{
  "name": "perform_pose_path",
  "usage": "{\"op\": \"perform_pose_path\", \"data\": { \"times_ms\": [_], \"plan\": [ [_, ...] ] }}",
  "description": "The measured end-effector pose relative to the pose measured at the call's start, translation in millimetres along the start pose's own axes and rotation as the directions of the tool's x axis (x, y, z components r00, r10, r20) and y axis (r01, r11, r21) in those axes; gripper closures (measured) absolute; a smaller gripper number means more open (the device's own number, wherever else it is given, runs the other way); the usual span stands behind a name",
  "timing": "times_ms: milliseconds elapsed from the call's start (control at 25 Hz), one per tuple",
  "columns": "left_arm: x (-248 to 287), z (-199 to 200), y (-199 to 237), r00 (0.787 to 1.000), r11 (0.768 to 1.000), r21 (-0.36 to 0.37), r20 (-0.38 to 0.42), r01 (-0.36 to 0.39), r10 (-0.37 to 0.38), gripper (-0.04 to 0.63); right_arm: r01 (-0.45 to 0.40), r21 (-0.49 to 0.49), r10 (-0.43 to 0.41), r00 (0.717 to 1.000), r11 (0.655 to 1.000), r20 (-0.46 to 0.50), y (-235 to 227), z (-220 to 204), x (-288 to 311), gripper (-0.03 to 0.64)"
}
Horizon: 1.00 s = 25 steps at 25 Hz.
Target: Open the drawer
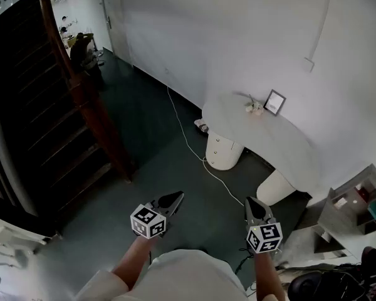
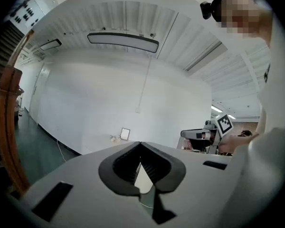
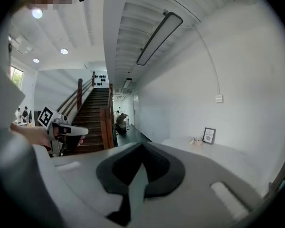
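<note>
**Drawer task: approach not yet made**

Left gripper point(image 1: 177, 197): jaws closed, empty; carried low ahead of body, probably because nothing was yet within reach. Right gripper point(image 1: 251, 201): likewise closed on nothing. Drawer point(image 1: 218, 143): judged to sit in rounded white cabinet point(image 1: 229, 159) under curved tabletop point(image 1: 269, 143); shut, well apart from both. Picture frame point(image 1: 275, 102): stood on tabletop by wall. Cable point(image 1: 187, 142): trailed across floor.

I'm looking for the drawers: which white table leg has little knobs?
The far leg, where the white cable runs past; the near leg shows none.
</note>
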<state>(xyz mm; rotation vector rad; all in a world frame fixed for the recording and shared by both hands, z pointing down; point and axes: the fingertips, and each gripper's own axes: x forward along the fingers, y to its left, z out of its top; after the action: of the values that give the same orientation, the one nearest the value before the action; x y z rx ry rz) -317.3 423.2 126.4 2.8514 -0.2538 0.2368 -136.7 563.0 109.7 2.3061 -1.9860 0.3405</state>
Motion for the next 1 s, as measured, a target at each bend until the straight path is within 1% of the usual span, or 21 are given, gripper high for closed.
{"op": "perform_pose_path", "data": {
  "times_ms": [320,520,800,1000],
  "plan": [
    [2.7,0.8,-5.8,1.0,1.0,0.003,0.0,0.001,-0.001,0.588,-0.008,-0.004,0.008,1.0,1.0,0.005,-1.3,3.1,-1.0,0.606],
    [6.6,-0.2,-7.0,1.0,1.0,0.002,0.0,-0.005,0.005,0.588,-0.02,0.02,0.02,1.0,1.0,-0.002,-5.2,1.4,1.6,0.606],
    [17.6,-0.8,-9.0,1.0,1.0,0.0,-0.004,-0.016,0.016,0.588,-0.024,0.019,0.024,1.0,1.0,-0.018,-16.5,-2.9,5.8,0.606],
    [34.5,-0.1,-12.0,1.0,1.0,0.0,0.004,-0.028,0.028,0.588,-0.032,0.013,0.032,0.999,0.999,-0.016,-35.4,-4.1,6.7,0.606]
  ]
}}
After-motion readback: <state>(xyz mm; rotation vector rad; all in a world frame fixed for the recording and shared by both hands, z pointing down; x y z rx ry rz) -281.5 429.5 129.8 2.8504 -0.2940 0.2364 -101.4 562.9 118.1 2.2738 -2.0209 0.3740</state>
